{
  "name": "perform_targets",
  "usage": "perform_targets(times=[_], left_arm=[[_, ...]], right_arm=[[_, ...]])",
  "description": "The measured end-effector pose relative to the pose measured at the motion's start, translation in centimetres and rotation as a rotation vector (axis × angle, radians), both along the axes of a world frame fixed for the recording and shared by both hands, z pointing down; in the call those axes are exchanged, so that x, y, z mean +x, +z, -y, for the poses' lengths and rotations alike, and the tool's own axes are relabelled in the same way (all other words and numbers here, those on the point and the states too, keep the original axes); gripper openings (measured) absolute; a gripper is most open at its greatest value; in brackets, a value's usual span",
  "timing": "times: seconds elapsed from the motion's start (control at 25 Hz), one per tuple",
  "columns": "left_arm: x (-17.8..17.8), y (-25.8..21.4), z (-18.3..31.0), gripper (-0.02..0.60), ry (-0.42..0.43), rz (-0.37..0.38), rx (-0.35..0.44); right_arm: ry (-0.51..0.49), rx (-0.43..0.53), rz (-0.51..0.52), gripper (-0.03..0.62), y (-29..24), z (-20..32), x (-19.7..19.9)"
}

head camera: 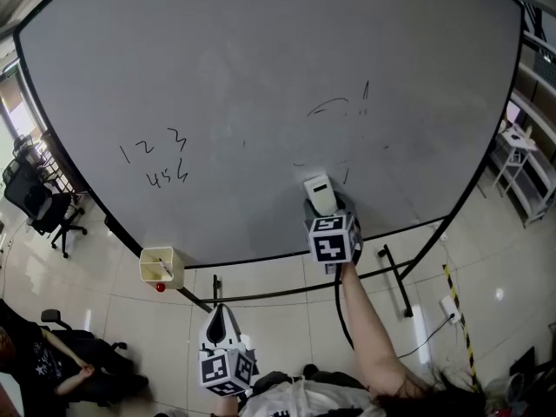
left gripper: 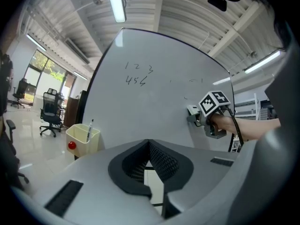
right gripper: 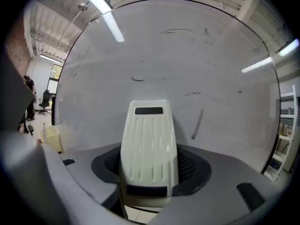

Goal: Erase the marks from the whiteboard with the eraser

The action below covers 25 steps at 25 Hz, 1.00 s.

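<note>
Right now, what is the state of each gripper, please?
Left gripper: closed, holding nothing.
Right gripper: closed on the eraser.

We see the whiteboard (head camera: 261, 68) filling the upper part of the head view. On it, the digits (head camera: 156, 159) sit at centre left. Loose strokes (head camera: 334, 104) lie right of centre, above the eraser (head camera: 320, 191). The eraser lies against the board near its lower edge, between the jaws of the right claw (head camera: 325, 205). The left claw (head camera: 221, 321) is lower left of it, off the board and over the floor (head camera: 287, 328). A box (head camera: 162, 266) with a pen (head camera: 164, 268) in it hangs at the board's lower left edge. A chair (head camera: 39, 202) stands at far left, and shelves (head camera: 532, 159) at far right.
</note>
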<state>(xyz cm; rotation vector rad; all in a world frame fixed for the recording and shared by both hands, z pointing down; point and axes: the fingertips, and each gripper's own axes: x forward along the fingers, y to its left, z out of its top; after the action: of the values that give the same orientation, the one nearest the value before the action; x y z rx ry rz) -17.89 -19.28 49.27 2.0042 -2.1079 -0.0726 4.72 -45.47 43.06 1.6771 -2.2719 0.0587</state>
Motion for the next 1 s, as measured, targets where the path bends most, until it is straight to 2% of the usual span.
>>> perform_targets(times=[0.08,0.16,0.24,0.32,0.52,0.6,0.72,0.88,0.96,1.0], left_arm=[[-0.5,0.1,-0.2,-0.009,-0.01,0.0,-0.005],[-0.8,0.5,-0.3,-0.009,-0.014,0.001,-0.018],[-1.0,1.0,-0.4,-0.009,-0.014,0.001,-0.032],[-1.0,1.4,-0.3,-0.009,-0.011,-0.005,-0.039],[-0.3,0.8,0.7,-0.009,0.002,-0.017,-0.017],[0.0,0.5,0.9,-0.009,0.011,-0.019,-0.01],[0.0,0.4,0.9,-0.009,0.012,-0.019,-0.008],[-0.7,0.9,0.6,-0.009,-0.001,-0.017,-0.019],[-0.8,1.1,0.5,-0.009,-0.006,-0.018,-0.024],[-0.9,1.2,0.4,-0.009,-0.009,-0.019,-0.026]], right_arm=[[0.102,-0.002,0.067,0.275,-0.8,1.0,5.6],[0.218,-0.024,0.198,0.274,-0.4,2.1,12.5],[0.292,-0.048,0.288,0.273,-0.5,2.3,16.6],[0.287,-0.063,0.278,0.273,-0.7,2.2,16.0],[0.059,-0.083,0.151,0.272,1.0,0.8,2.9],[0.016,-0.099,0.101,0.272,2.4,0.5,0.7],[0.045,-0.108,0.107,0.27,2.4,1.2,3.8],[0.202,-0.144,0.279,0.27,2.4,2.2,12.3],[0.226,-0.16,0.291,0.27,2.7,2.2,12.8],[0.206,-0.165,0.266,0.27,2.9,2.0,11.5]])
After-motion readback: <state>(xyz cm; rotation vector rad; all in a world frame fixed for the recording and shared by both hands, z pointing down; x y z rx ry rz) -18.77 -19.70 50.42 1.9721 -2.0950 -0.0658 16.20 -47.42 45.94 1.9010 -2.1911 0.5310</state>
